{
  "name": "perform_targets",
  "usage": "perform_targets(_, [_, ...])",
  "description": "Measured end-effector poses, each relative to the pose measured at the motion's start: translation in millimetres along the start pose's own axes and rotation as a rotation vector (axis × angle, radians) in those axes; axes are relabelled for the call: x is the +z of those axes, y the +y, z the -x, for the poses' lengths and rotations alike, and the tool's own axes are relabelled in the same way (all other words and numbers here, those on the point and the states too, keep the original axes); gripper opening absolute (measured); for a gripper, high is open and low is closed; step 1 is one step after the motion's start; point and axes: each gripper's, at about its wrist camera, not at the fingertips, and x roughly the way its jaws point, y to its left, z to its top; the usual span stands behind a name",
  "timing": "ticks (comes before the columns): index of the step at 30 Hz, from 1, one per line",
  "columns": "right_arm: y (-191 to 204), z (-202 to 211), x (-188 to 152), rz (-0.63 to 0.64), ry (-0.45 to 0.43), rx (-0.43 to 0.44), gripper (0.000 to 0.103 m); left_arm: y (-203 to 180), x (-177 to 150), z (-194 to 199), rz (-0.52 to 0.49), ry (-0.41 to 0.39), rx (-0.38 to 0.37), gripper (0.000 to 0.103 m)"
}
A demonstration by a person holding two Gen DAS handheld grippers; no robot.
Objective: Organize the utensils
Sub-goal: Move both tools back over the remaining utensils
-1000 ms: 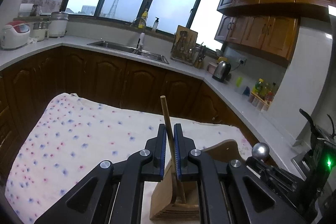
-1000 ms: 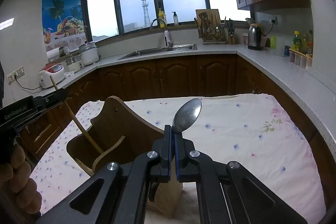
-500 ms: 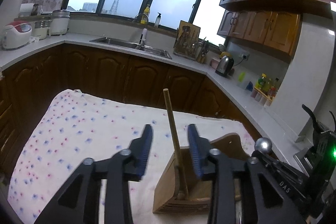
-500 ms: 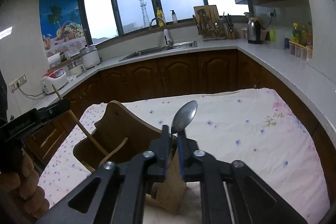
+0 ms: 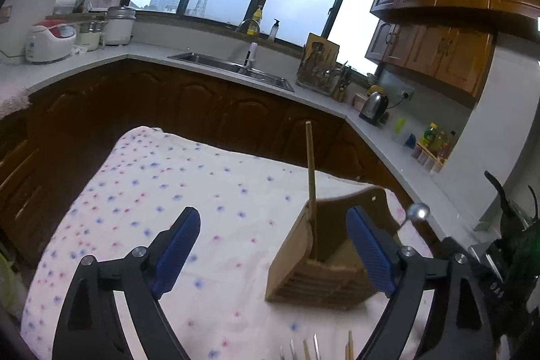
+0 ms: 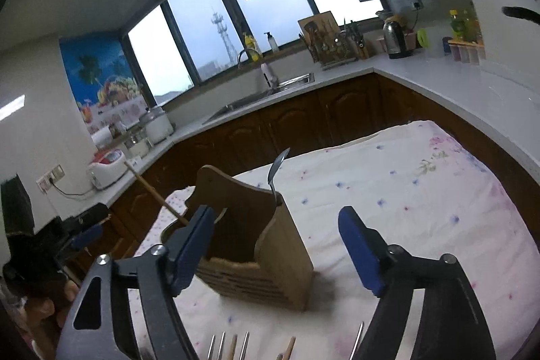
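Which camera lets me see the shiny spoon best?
The right wrist view. There the spoon stands in the wooden holder, its bowl and thin neck poking up against the tablecloth. The left wrist view shows only a small shiny round bit beyond the holder.

Kettle (image 5: 373, 104) and rice cooker (image 5: 49, 37) on countertop (image 5: 324, 101), sink (image 5: 233, 70) beneath windows.

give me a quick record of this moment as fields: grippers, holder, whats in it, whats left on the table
left gripper: open, holding nothing
right gripper: open, holding nothing
holder: wooden utensil holder upright on the floral tablecloth
in holder: wooden stick and metal spoon, each leaning at its own end
left on table: tips of forks and sticks at the near edge, count unclear
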Motion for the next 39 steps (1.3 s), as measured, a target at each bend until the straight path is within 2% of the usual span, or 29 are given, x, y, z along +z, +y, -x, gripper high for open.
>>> perform_targets(4, [-4.6,24.9,-11.1,-0.03,-0.007,0.001,0.083,8.6,-12.8,28.7,0.021,0.009,0.001,0.093])
perform_targets(10, [-5.5,59.2,-30.9,-0.045,0.008,-0.011,0.083,13.4,-36.7,67.9,0.028,0.065,0.015,0.093])
perform_targets(21, [-2.2,105.5,-73.4,0.022,0.052,-0.075,0.083,11.0,-71.0,130.0,0.043,0.141,0.03,0.093])
perform_targets(28, [-9.4,114.1,-97.2,0.013,0.091,-0.1,0.083,5.8,-86.4,139.7,0.03,0.197,0.044,0.093])
perform_targets(31, [-11.7,116.1,-104.5,0.031,0.093,-0.161,0.083,7.3,-92.3,143.4,0.033,0.223,0.052,0.093])
perform_targets(39, [-19.7,111.5,-109.2,0.016,0.119,-0.166,0.082,4.1,-91.8,138.9,0.016,0.257,0.072,0.093])
